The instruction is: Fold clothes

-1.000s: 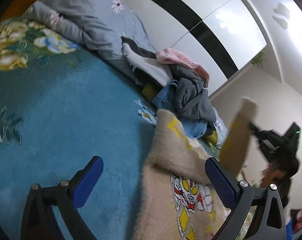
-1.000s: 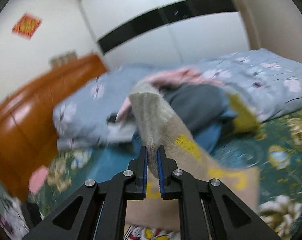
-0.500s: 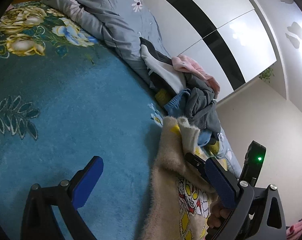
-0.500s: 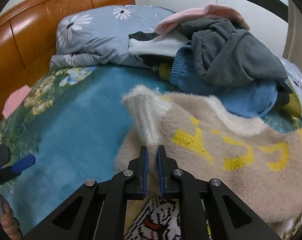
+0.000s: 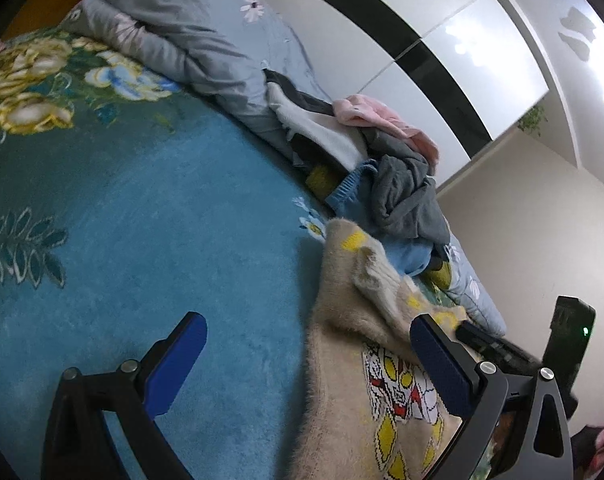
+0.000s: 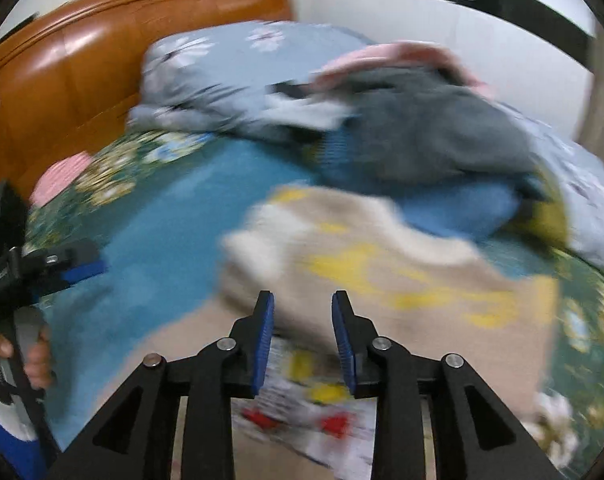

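Fuzzy beige sweater with yellow cartoon print (image 5: pixel 366 344) lying sleeve-folded on teal floral bedspread (image 5: pixel 141 216), lower centre of frame, right gripper (image 6: pixel 302 332) fingers released above it, left gripper (image 5: pixel 306 364) fingers spread wide, empty

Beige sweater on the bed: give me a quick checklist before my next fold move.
1. Right hand-held gripper released: ok, jaws open, nothing between them.
2. Left hand-held gripper free: ok, wide open over the blue blanket.
3. Sleeve folded onto the beige sweater: ok, cuff lies across the body.
4. Sweater clear of the clothes pile: not ok, top edge touches it.
5. Sweater flat: cannot tell, right view blurred.
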The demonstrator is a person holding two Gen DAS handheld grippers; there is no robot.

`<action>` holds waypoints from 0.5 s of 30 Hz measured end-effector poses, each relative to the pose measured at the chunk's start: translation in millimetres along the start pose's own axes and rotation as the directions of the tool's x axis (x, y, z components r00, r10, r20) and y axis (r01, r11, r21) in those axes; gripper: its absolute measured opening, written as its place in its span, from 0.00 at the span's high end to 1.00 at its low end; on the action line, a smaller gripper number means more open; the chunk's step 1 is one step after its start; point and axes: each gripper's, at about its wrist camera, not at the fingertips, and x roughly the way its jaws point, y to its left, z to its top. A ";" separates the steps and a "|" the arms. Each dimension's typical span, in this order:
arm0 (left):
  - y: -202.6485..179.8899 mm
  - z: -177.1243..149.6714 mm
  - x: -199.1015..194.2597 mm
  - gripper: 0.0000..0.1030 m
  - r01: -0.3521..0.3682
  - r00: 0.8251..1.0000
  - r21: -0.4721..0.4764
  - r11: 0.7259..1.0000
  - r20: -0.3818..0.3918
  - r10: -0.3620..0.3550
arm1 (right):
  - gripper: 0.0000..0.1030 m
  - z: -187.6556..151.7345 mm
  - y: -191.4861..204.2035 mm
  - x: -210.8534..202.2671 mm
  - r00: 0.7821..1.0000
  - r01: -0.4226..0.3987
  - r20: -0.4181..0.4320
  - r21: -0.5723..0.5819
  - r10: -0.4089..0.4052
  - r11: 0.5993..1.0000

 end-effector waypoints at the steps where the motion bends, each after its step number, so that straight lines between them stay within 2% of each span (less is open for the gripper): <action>1: -3.9 -0.5 1.3 0.00 0.006 1.000 0.018 1.000 0.001 -0.006 | 0.69 -2.9 -19.3 -7.6 0.999 0.032 0.007 0.041 -0.032 0.999; 5: -24.0 -0.5 17.6 0.00 0.083 0.997 0.099 0.992 -0.008 -0.082 | 0.68 -27.4 -101.5 -40.1 0.991 0.122 0.026 0.263 -0.134 0.957; 8: -33.6 3.3 39.6 0.00 0.137 0.990 0.088 0.987 -0.033 -0.134 | 0.67 -48.9 -134.6 -55.2 0.991 0.092 0.057 0.358 -0.120 0.929; 11: -44.6 11.6 64.1 0.01 0.148 0.987 0.082 0.986 -0.070 -0.142 | 0.65 -56.9 -147.7 -58.3 0.990 0.093 0.060 0.378 -0.124 0.921; 13: -53.8 16.2 77.0 0.03 0.121 0.990 0.101 0.987 -0.086 -0.113 | 0.65 -57.6 -151.1 -57.5 0.991 0.083 0.062 0.380 -0.115 0.921; 15: -61.2 19.8 89.7 0.18 0.115 0.989 0.116 0.987 -0.109 -0.102 | 0.64 -57.2 -150.8 -56.3 0.992 0.077 0.064 0.376 -0.109 0.923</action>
